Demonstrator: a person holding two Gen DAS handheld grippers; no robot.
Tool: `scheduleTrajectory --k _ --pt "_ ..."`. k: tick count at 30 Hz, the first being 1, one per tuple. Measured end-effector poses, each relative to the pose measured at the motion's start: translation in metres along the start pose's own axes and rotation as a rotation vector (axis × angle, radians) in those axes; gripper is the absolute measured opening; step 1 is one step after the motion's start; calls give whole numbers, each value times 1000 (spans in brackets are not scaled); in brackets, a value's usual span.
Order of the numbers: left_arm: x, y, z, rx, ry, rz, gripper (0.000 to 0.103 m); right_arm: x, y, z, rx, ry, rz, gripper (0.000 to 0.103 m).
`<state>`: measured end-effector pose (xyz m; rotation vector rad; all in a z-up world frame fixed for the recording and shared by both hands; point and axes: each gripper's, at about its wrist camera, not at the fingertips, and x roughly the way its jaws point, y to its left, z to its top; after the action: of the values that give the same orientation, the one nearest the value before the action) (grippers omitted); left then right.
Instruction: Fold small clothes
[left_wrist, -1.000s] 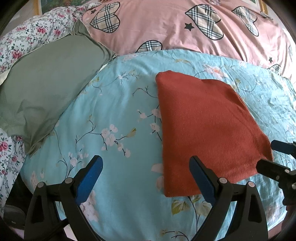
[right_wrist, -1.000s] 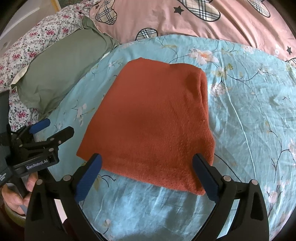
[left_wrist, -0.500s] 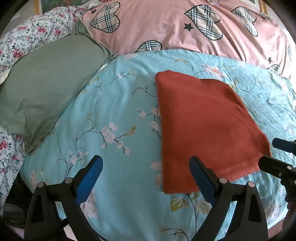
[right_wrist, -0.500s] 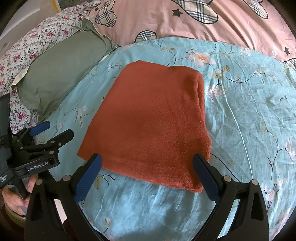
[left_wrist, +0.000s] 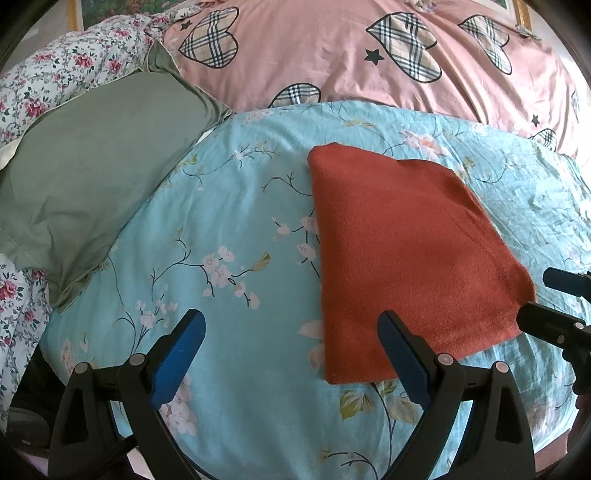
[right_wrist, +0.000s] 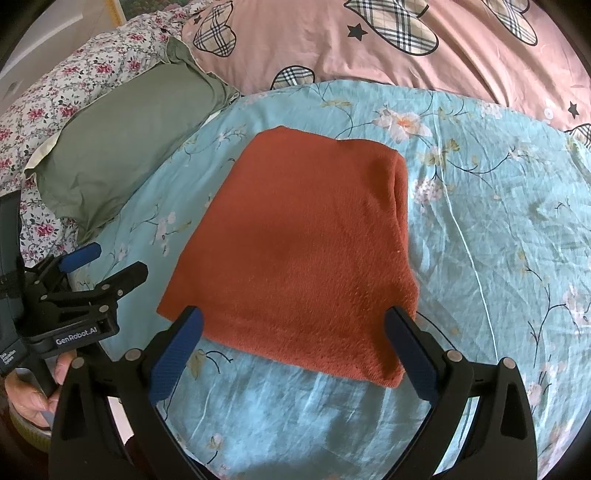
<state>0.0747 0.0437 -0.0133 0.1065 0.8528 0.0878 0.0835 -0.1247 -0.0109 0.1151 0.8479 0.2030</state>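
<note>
Blue floral bedspread (pink duvet behind)

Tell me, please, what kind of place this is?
Most likely a bedroom: the folded rust-orange cloth lies on a bed with a blue floral sheet, a green pillow and a pink quilt with plaid hearts.

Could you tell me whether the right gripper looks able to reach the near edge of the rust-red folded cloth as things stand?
Probably yes. The right gripper is open, its fingers straddling the near edge of the rust-red folded cloth, which lies flat on the blue floral sheet with nothing between. The left gripper sits off to the side.
</note>
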Motion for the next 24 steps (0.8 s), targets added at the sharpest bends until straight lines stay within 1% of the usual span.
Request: scheduleTrajectory --k 24 --pt "5 -10 15 27 3 -4 95 2 -12 12 -12 3 -2 99"
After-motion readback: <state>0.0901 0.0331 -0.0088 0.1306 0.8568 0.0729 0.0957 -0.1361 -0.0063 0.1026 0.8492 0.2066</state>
